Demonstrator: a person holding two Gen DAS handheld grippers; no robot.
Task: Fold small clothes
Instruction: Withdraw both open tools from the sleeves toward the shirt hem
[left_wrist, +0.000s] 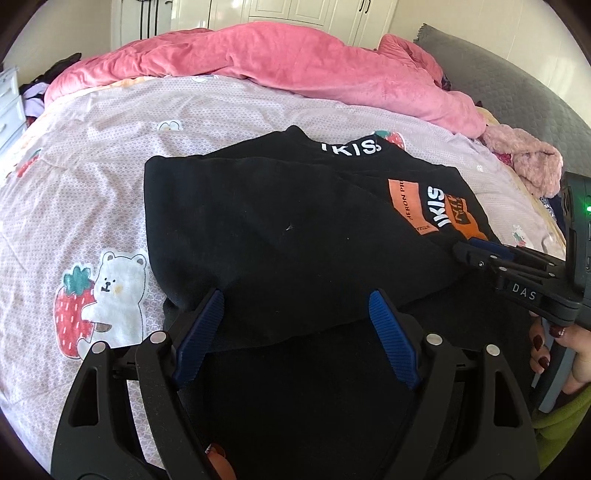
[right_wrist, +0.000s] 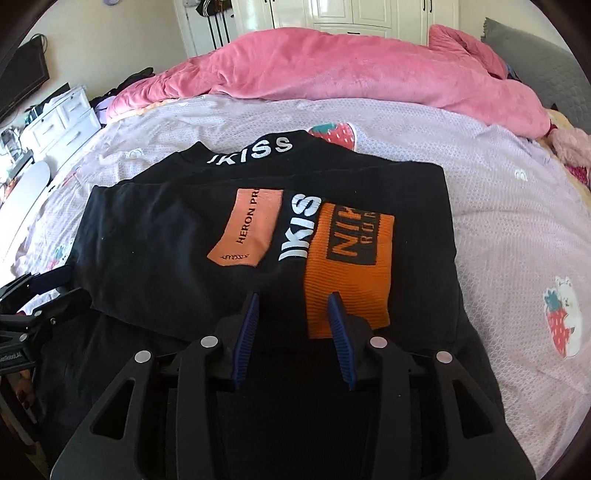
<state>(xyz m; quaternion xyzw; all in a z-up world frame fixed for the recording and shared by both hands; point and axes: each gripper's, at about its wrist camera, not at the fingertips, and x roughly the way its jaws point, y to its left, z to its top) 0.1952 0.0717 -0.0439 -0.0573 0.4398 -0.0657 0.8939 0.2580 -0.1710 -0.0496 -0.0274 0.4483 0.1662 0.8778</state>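
Left wrist view: my left claw (left_wrist: 297, 306) gapes open, the black knit sweater with orange patches (left_wrist: 258, 229) spread at twelve o'clock on the lilac strawberry-bear bedsheet (left_wrist: 92, 177). Right wrist view: my right claw (right_wrist: 293, 308) stands open, empty, sweater (right_wrist: 155, 236) at twelve, its orange cuff (right_wrist: 347, 266) just beyond the tips.

Black plastic left gripper (left_wrist: 297, 317) with ribbed blue pads (left_wrist: 393, 339), silver rivets; hand (left_wrist: 561, 350) with dark red nails, green sleeve (left_wrist: 565, 435).

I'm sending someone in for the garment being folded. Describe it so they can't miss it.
Look at the bed with the lilac strawberry-bear sheet. In its middle, nearer than the pink blanket, lies a black top. Only it has orange patches and white KISS lettering.
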